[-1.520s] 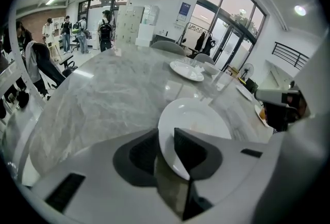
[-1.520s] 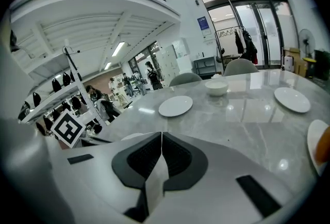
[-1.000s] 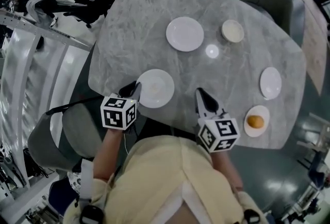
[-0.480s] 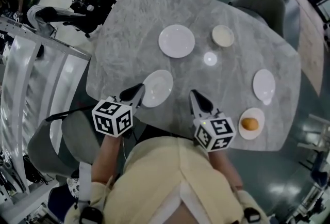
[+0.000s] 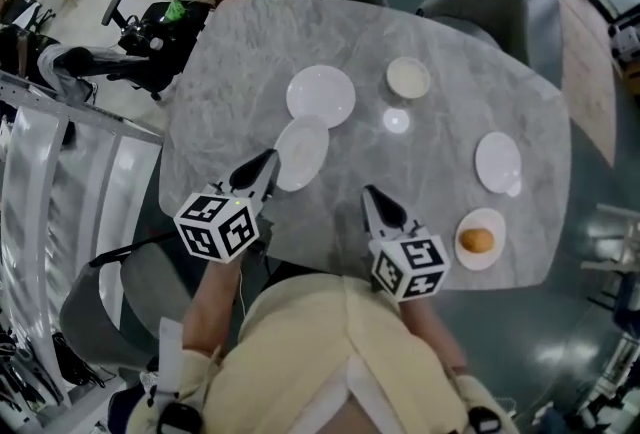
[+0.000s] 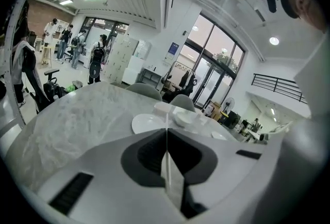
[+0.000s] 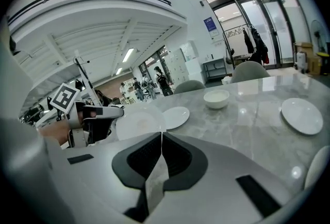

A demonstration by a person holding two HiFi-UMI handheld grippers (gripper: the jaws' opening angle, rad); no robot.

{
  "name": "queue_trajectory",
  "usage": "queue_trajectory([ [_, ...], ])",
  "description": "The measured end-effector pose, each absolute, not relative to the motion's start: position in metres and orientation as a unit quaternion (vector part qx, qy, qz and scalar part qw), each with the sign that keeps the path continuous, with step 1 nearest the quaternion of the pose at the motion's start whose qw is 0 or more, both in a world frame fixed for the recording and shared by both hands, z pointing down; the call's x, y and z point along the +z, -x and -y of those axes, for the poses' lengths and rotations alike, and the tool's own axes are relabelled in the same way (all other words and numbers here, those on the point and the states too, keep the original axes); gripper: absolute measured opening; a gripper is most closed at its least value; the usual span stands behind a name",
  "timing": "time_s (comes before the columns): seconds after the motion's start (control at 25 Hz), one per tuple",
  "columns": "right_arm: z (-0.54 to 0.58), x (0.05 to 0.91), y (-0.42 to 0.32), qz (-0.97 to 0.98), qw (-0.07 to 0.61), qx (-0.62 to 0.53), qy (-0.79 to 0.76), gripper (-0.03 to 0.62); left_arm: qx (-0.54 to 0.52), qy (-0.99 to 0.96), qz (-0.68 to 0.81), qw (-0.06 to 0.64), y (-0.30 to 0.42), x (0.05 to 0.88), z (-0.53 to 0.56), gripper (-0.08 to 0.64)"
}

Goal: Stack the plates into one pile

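White and thin, the lifted plate (image 5: 302,154) hangs tilted on edge from the left gripper (image 5: 266,160), whose jaws are clamped on its near rim, just short of the flat plate (image 5: 320,95) on the grey table (image 5: 220,42). I judge it best to level it first, centre it over that plate and lower it gently before letting go. Head view gives the layout and the right gripper (image 5: 369,194) pinched together on nothing; the right gripper view alone shows the lifted plate's broad face, the left gripper view only a thin line.
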State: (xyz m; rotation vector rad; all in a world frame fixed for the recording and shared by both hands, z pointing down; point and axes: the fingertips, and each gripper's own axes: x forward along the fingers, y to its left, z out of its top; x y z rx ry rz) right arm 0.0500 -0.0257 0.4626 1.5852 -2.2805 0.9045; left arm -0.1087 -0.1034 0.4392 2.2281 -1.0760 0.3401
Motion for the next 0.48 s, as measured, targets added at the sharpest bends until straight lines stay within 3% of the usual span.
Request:
queue_trajectory([
  [0.48,0.020,0.468,-0.077,0.740,0.111,0.312,-0.585,0.005,0.081,-0.849,0.411,0.322,0.072,0.444,0.172,0.011],
])
